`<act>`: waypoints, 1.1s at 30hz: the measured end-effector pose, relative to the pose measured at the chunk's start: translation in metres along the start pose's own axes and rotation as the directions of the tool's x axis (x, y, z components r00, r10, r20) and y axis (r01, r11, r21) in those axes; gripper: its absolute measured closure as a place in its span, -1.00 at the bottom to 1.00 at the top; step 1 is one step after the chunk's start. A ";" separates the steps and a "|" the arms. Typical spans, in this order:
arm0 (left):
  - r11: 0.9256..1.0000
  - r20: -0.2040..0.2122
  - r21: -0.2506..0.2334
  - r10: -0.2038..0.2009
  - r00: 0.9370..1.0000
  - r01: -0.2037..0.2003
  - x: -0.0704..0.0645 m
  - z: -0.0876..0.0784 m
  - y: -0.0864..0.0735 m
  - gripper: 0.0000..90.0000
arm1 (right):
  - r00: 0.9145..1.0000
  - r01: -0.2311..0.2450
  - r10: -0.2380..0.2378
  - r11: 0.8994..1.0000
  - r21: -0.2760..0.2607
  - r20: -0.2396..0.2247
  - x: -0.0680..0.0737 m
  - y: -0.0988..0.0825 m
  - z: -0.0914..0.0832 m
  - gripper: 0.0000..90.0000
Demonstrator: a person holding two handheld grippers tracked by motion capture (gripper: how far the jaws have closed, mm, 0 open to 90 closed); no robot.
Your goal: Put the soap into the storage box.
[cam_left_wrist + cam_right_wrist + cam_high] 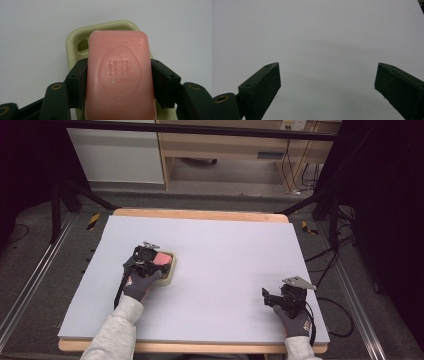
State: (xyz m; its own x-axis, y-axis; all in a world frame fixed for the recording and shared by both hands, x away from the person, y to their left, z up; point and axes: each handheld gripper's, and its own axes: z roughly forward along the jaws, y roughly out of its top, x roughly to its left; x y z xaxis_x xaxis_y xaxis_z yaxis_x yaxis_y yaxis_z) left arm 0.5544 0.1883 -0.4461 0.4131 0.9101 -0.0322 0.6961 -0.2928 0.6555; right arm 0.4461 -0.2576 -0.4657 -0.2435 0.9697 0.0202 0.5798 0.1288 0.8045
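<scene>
A pink soap bar (120, 75) with an embossed oval mark lies over a pale green soap dish (75, 41). My left gripper (119, 82) is shut on the bar, one black pad on each long side. From above, the left gripper (150, 262) sits over the soap bar (164, 257) and the dish (170, 272) at the table's left middle. Over bare white board at the front right, my right gripper (270, 297) stands open. In its own view the right gripper (327, 82) has nothing between its wide-apart jaws.
A white board (225, 250) covers the wooden table (200, 214). Dark stand legs and cables lie on the floor at both sides. A wooden shelf unit (225, 145) stands beyond the far edge.
</scene>
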 end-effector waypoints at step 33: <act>0.998 0.016 -0.057 -0.003 1.000 0.004 0.002 -0.018 0.005 -0.27 | 1.000 0.004 -0.004 1.000 -0.003 0.004 0.000 0.000 -0.001 -0.85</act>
State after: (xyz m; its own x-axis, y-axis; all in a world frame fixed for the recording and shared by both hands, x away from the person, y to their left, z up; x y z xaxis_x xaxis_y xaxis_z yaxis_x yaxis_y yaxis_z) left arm 0.5483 0.1936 -0.4296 0.4204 0.9062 -0.0462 0.6630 -0.2721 0.6974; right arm 0.4456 -0.2579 -0.4653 -0.2429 0.9699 0.0143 0.5767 0.1325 0.8061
